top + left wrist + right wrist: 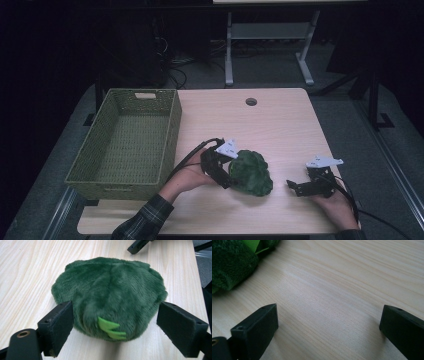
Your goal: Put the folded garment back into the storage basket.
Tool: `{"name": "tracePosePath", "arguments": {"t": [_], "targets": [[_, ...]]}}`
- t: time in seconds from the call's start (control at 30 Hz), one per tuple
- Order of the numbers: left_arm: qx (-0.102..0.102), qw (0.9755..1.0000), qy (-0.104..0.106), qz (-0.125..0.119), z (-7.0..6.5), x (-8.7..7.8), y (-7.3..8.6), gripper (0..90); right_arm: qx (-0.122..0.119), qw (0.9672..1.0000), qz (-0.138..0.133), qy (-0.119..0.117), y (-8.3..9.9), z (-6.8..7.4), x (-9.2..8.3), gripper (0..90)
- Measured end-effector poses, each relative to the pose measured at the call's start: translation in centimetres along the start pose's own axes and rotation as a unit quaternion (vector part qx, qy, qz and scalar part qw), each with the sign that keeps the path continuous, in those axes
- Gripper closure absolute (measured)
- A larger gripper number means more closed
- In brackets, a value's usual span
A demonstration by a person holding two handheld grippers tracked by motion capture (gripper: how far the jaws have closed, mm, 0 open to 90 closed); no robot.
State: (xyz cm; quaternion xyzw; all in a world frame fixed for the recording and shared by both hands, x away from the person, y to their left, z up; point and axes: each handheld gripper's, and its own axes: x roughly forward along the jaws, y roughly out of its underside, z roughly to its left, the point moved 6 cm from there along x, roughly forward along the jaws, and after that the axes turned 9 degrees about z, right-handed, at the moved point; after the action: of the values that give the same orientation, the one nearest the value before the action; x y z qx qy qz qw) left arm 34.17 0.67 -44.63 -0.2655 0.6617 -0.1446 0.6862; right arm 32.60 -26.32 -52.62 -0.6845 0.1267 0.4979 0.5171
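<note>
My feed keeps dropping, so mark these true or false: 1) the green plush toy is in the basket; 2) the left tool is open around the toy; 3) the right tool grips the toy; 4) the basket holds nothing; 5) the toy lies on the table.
1) False: the green plush toy lies on the table, to the right of the basket.
2) True: the left tool has its jaws spread on either side of the toy, pads not pressing it.
3) False: the right tool is open over bare wood, apart from the toy.
4) True.
5) True.
</note>
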Motion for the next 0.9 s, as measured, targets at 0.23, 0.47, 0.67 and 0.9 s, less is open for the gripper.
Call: {"name": "tracePosePath", "arguments": {"t": [0.23,0.47,0.67,0.9], "targets": [[0.018,0.9998,0.002,0.006,0.2,1.4,-0.6,12.9,0.002,1.0000,-0.001,0.001,0.0,0.0,0.0,1.7],[0.021,0.9993,0.007,0.029,0.3,3.2,0.0,12.8,0.003,1.0000,-0.001,0.003,0.0,0.0,0.0,1.7],[0.022,0.9988,0.008,0.043,0.2,4.5,0.5,12.8,0.004,1.0000,-0.001,0.003,0.0,0.0,0.0,1.7],[0.022,0.9980,0.001,0.059,0.2,5.5,1.0,12.7,0.004,1.0000,-0.001,0.003,0.0,-0.1,0.0,1.7]]}}
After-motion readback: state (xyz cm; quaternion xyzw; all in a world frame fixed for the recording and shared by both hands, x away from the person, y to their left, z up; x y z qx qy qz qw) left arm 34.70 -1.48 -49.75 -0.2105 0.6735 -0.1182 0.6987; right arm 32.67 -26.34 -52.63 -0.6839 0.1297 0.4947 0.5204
